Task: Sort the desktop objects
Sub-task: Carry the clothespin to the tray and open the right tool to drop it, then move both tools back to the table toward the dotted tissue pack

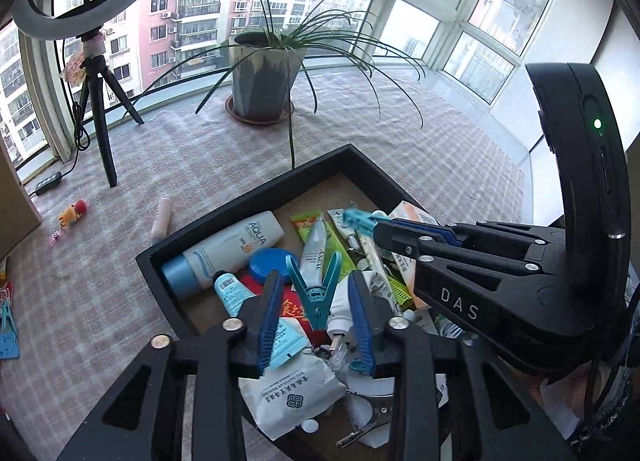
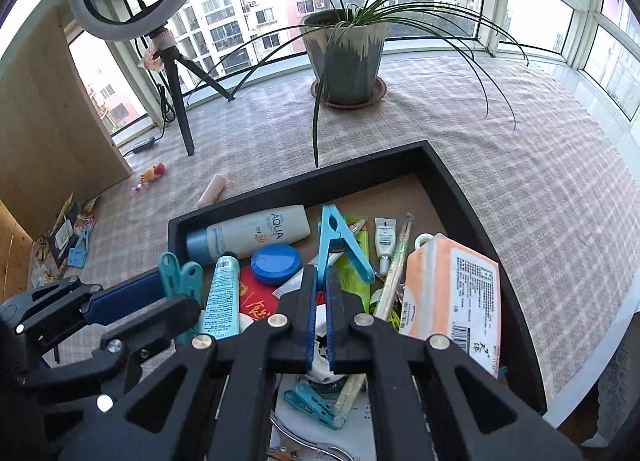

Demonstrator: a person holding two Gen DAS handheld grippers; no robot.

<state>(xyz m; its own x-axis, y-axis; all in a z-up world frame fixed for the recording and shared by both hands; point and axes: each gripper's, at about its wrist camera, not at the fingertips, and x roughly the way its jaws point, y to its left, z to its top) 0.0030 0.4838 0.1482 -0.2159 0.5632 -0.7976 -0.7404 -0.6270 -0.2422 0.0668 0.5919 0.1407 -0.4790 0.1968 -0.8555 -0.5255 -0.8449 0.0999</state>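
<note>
A black tray (image 1: 248, 201) (image 2: 304, 185) on the checked cloth is full of toiletries. My left gripper (image 1: 316, 277) hangs over its near end, and a teal clothespin (image 1: 316, 293) stands upright between its blue pads (image 1: 268, 325) with a gap on each side. The right wrist view shows that gripper (image 2: 176, 293) low on the left, with the teal clothespin (image 2: 180, 277) at its tip. My right gripper (image 2: 320, 273) is shut on the tail of a light blue clothespin (image 2: 338, 241) above the tray's middle. In the left wrist view it (image 1: 380, 227) comes in from the right with that clothespin (image 1: 358, 217).
The tray holds an AQUA bottle (image 2: 256, 233), a blue round tin (image 2: 274, 263), tubes and an orange tissue pack (image 2: 452, 293). On the cloth outside lie a pink tube (image 2: 214, 189) and a small toy (image 2: 154, 171). A potted plant (image 2: 344, 57) and a ring-light tripod (image 2: 180, 101) stand behind.
</note>
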